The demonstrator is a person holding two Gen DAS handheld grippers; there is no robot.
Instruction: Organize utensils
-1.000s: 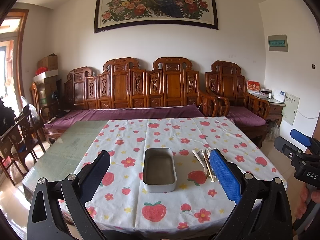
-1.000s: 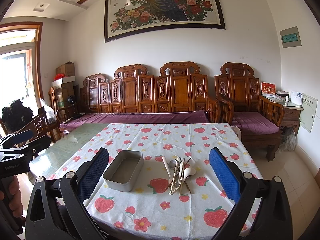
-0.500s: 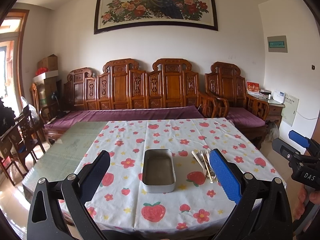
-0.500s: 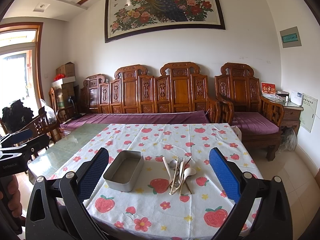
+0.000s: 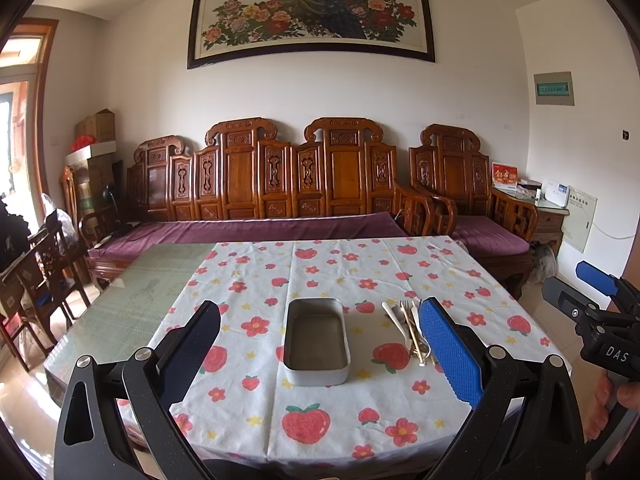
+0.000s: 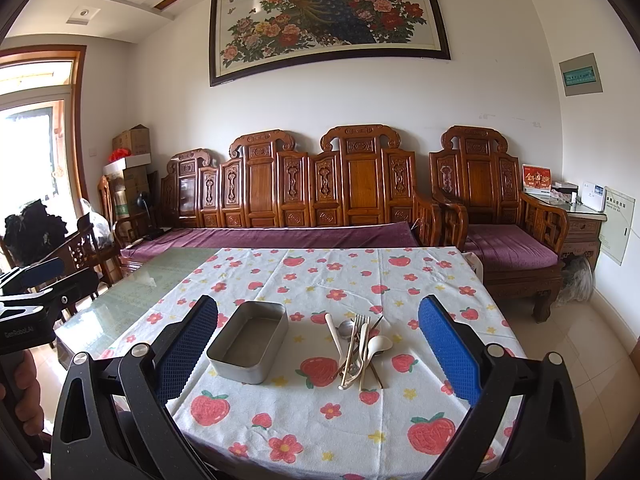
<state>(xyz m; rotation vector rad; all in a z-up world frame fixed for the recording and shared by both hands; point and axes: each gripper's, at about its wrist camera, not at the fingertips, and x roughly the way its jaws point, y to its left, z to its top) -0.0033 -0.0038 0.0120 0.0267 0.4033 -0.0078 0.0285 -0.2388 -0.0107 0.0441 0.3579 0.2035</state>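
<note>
An empty grey metal tin lies on the strawberry-print tablecloth. To its right is a pile of utensils: a fork, white spoons, a metal spoon and chopsticks. My left gripper is open and empty, held back from the table's near edge, facing the tin. My right gripper is open and empty, held back likewise, facing the utensils. Each gripper also shows at the edge of the other's view, the right one and the left one.
The left part of the table is bare glass. A carved wooden bench with purple cushions stands behind the table. Wooden chairs stand at the left, a side cabinet at the right.
Both grippers have barely shifted; the view is almost the same. Both stay open and empty.
</note>
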